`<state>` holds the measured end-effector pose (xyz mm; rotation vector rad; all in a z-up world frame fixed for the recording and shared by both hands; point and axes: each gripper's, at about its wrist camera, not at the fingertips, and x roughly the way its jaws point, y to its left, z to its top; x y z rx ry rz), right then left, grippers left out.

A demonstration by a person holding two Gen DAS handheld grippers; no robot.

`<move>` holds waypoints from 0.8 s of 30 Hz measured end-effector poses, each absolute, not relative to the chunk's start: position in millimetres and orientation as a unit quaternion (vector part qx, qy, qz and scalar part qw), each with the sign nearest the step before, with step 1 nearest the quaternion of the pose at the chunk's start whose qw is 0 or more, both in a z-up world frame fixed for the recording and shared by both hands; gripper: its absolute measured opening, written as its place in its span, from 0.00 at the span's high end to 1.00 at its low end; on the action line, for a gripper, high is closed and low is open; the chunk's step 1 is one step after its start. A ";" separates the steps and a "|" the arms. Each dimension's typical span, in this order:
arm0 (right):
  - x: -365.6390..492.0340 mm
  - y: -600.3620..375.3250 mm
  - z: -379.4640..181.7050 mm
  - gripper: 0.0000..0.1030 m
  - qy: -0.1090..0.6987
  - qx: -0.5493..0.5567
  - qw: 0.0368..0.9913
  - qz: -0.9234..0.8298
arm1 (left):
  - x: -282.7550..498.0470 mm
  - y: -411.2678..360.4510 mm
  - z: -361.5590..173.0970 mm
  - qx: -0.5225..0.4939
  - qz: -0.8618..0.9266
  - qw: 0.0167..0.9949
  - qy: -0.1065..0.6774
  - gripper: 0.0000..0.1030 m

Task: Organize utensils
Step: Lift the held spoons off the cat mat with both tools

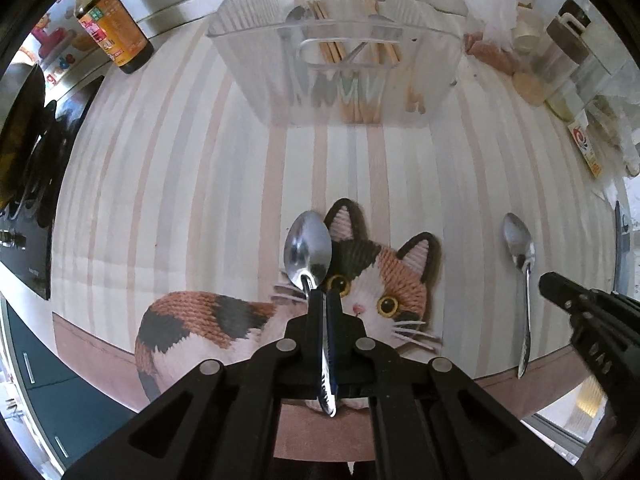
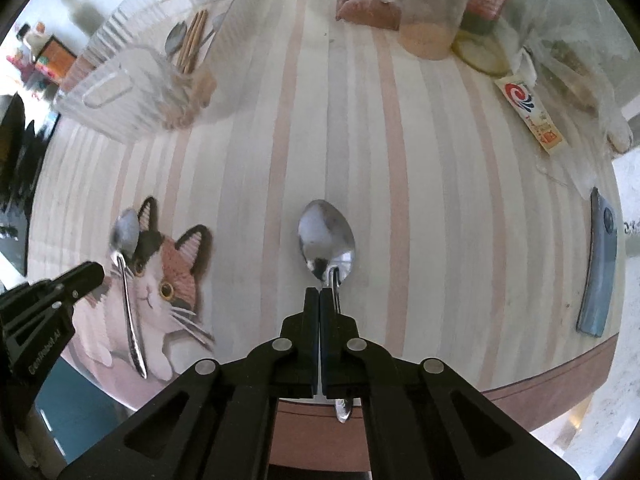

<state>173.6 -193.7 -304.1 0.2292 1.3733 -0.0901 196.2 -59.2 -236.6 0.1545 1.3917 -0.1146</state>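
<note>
My left gripper (image 1: 325,294) points down and is shut on the handle of a steel spoon (image 1: 307,246), whose bowl sticks out ahead over the cat picture (image 1: 400,280) on the striped mat. My right gripper (image 2: 320,292) is likewise shut on the handle of a second steel spoon (image 2: 326,236) over the stripes. Each view shows the other gripper at its side: the right gripper (image 1: 548,282) with its spoon (image 1: 518,240), the left gripper (image 2: 94,272) with its spoon (image 2: 125,234). A clear plastic organizer (image 1: 248,20) (image 2: 120,92) at the far side holds chopsticks and spoons.
A dark sauce bottle (image 1: 114,28) stands far left by a black stove (image 1: 24,184). Jars, bags and a packet (image 2: 528,112) crowd the far right. A blue-grey flat object (image 2: 598,264) lies at the mat's right edge. The mat's pink border (image 2: 540,384) marks the near edge.
</note>
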 end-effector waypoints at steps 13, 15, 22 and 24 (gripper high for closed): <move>172.7 -215.0 -324.3 0.76 0.664 0.134 0.735 -0.029 | 198.0 8.8 -262.2 -0.055 -0.043 0.729 0.681 0.95; 172.0 -210.1 -330.0 0.76 0.668 0.123 0.733 -0.031 | 197.6 10.2 -268.3 -0.064 -0.052 0.722 0.687 0.94; 174.2 -190.3 -316.8 0.92 0.660 0.047 0.748 -0.055 | 198.4 -16.9 -282.7 -0.038 -0.076 0.711 0.698 0.84; 174.0 -190.3 -313.0 0.92 0.659 0.043 0.749 -0.053 | 201.3 -27.2 -282.1 -0.010 -0.068 0.717 0.693 0.85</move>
